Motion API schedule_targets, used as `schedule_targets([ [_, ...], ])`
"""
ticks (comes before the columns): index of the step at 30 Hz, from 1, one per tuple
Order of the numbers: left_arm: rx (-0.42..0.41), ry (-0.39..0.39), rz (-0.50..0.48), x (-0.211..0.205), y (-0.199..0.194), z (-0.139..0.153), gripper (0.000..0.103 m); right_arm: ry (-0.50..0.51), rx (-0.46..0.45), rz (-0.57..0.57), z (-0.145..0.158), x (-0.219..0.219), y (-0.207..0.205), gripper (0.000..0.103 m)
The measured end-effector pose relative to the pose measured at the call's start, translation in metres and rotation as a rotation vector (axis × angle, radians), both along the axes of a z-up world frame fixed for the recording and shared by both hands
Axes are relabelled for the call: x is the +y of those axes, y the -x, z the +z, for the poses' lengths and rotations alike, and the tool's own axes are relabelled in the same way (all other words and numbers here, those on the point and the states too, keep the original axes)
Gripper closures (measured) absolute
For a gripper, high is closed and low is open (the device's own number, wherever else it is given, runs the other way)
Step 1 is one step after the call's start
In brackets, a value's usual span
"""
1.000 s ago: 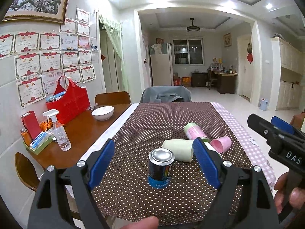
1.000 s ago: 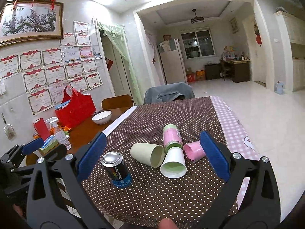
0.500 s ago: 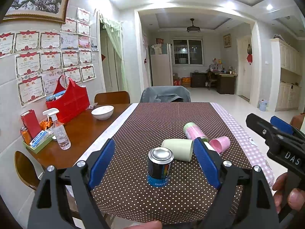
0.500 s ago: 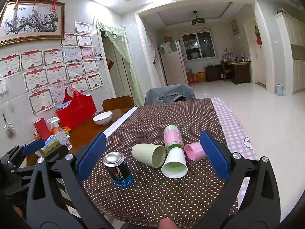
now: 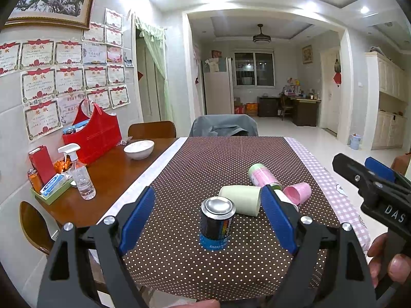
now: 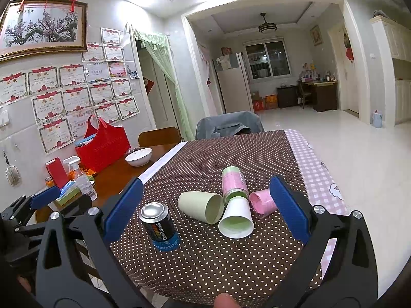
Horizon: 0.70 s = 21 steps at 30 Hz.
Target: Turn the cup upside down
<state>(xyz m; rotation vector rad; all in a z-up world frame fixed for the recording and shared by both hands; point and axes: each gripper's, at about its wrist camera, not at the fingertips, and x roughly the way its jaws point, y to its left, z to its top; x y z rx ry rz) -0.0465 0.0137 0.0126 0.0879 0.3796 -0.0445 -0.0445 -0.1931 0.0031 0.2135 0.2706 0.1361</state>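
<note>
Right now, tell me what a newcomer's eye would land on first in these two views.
First, the huddle of tipped-over cups on the dotted tablecloth: a pale green cup, a white cup, a pink cup and a pink-and-green canister, all on their sides. Just left of them a dark can stands upright. Both the left hand-held gripper and the right hand-held gripper are wide open and empty.

Can [image 6: 158, 227]: shiny metal top, glossy printed label. Pale green cup [image 6: 200, 206]: matt plastic, smooth. White cup [image 6: 237, 219]: looks like paper. Tablecloth [image 6: 231, 159]: matt dotted cloth over glossy wood table [image 5: 108, 179]. Tongs' pads [image 5: 136, 217]: blue, matt, look rubbery; arms black plastic w/ metal screws.
</note>
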Motion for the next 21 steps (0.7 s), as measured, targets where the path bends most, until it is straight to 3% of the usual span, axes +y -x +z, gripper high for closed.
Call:
schedule_targets([
  [21, 0.003, 0.002, -0.001, 0.0024, -0.0004, -0.0011, 0.02, -0.001, 0.005, 0.002, -0.0009, 0.0002, -0.0011, 0.006],
])
